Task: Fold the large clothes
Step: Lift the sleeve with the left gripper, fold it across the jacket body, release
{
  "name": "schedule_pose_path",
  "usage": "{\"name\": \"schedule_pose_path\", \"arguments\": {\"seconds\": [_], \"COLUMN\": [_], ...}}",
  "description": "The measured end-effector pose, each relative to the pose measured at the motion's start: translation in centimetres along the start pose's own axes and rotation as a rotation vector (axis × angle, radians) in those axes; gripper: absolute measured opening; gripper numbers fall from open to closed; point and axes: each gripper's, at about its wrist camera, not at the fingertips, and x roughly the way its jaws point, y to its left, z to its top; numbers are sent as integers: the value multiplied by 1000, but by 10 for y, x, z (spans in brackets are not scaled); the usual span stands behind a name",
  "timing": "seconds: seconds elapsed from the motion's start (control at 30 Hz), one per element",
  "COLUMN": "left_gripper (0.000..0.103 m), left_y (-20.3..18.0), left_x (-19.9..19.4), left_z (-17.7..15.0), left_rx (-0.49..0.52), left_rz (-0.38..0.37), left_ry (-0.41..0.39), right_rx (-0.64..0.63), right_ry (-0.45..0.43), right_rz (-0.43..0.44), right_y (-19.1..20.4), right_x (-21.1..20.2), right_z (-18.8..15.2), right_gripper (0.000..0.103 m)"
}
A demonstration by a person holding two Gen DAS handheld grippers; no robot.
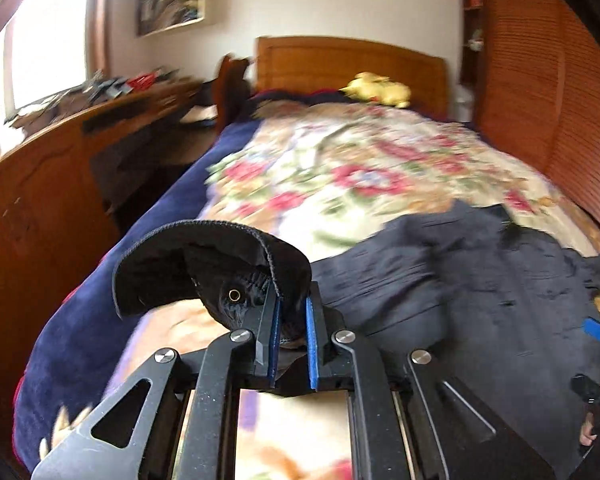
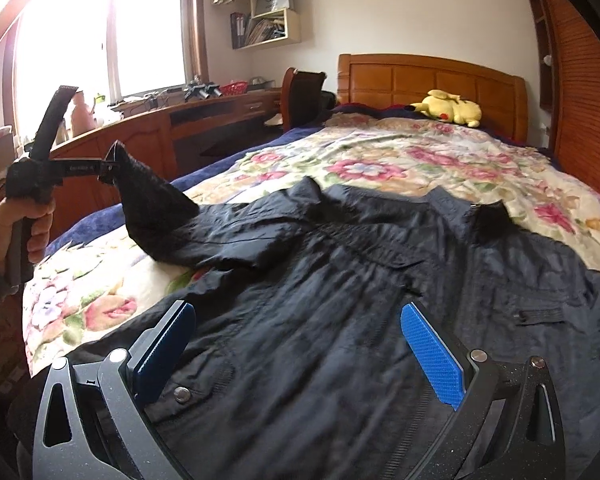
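A large dark navy jacket (image 2: 340,280) lies spread on the floral bedspread (image 2: 400,156). My left gripper (image 1: 292,312) is shut on the cuff of the jacket's sleeve (image 1: 204,264) and holds it lifted above the bed's left side. In the right wrist view the left gripper (image 2: 106,168) holds that sleeve (image 2: 152,208) raised at the left. My right gripper (image 2: 296,340) is open and empty, its blue pads (image 2: 432,356) spread just above the jacket's lower front. The jacket's body also shows in the left wrist view (image 1: 460,280).
A yellow plush toy (image 2: 452,110) lies by the wooden headboard (image 2: 428,76). A wooden desk (image 2: 160,128) with clutter runs along the left under the window. A slatted wooden wardrobe (image 2: 580,80) stands at the right. A dark blue blanket (image 1: 100,280) hangs over the bed's left edge.
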Motion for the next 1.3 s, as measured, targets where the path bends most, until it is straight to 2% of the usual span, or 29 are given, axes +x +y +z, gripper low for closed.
{"name": "schedule_pose_path", "arguments": {"seconds": [0.23, 0.43, 0.73, 0.87, 1.03, 1.13, 1.2, 1.3], "left_gripper": [11, 10, 10, 10, 12, 20, 34, 45], "left_y": [-89, -153, -226, -244, -246, -234, -222, -209], "left_x": [-17, -20, -29, -28, -14, -4, -4, -9], "left_z": [15, 16, 2, -8, -28, -45, -56, -67], "left_rx": [103, 160, 224, 240, 266, 231, 206, 198], "left_rz": [-128, -237, -362, -394, -348, -335, -330, -329], "left_ry": [-42, -44, -23, -2, 34, 63, 63, 47], "right_rx": [20, 73, 91, 92, 100, 97, 99, 105], "right_ry": [-20, -9, -24, -31, -32, -28, -24, -17], "right_rz": [-89, -153, -215, -222, -219, -215, -212, -199], "right_y": [-43, -75, -81, -80, -80, -80, -80, -78], "right_x": [-33, -53, -85, -91, -89, -87, -84, -79], "right_z": [-9, -19, -25, -26, -26, -25, -24, -22], "right_gripper": [102, 102, 102, 102, 102, 102, 102, 102]}}
